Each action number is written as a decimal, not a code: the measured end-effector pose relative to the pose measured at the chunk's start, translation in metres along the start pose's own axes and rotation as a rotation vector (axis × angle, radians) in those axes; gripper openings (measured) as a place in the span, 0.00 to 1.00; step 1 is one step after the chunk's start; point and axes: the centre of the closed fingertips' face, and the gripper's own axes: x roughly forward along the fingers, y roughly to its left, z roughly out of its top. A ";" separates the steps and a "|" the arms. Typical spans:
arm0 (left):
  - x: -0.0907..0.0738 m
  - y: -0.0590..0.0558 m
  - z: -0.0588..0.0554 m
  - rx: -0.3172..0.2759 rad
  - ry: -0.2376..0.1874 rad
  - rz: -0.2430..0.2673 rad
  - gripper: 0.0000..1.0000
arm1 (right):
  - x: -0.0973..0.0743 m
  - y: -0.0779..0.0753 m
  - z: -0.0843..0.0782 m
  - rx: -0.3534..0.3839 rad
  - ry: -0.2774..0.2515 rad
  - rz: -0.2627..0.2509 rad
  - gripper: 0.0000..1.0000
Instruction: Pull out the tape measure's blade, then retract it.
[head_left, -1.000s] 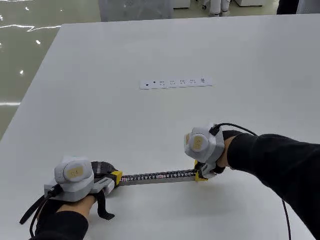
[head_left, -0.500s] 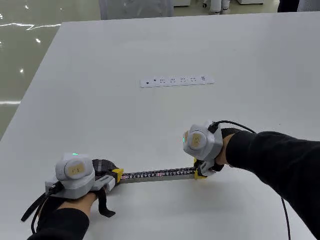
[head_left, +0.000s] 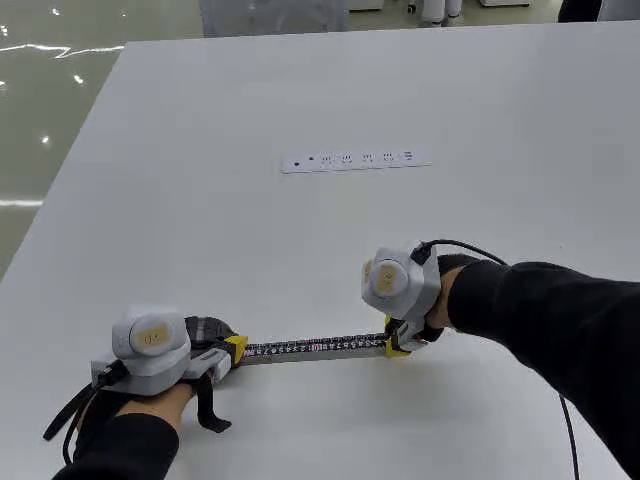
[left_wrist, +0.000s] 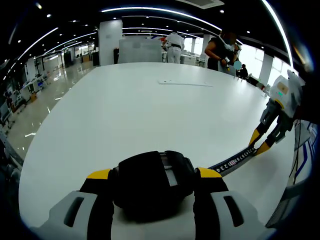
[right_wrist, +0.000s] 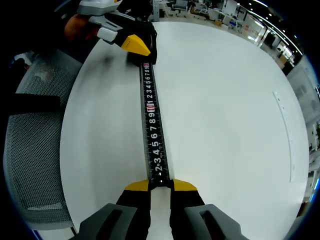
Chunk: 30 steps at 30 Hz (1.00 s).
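Left gripper (head_left: 228, 352): at the table's near left, held in a hand; jaws closed around the case, one yellow pad on each side of it.
Case (left_wrist: 152, 181): black, clamped between the left jaws, sitting on the table with its mouth facing right.
Strap (head_left: 207, 408): black, lying on the table just in front of the case.
Blade (head_left: 315, 348): extended, lying flat on the table between the two grippers. The numbers face up; in the right gripper view they run from 2 by the jaws to past 10 toward the case.
Right gripper (head_left: 397, 347): to the right, well apart from the case. Its jaws are narrow and pinch the blade's free end, which is hidden between the yellow pads.
Power strip (head_left: 355, 160): white, farther back at mid-table, well apart from the tape.
Table (head_left: 500, 130): white.
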 end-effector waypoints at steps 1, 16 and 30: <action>0.000 0.000 0.000 0.000 0.001 0.001 0.60 | 0.000 0.000 0.000 0.001 -0.002 0.001 0.09; 0.001 0.000 0.001 -0.001 0.004 0.001 0.60 | 0.001 0.000 0.005 0.003 -0.009 0.001 0.09; 0.001 0.001 0.000 0.000 0.004 0.000 0.60 | 0.002 0.002 0.008 -0.004 -0.017 0.002 0.09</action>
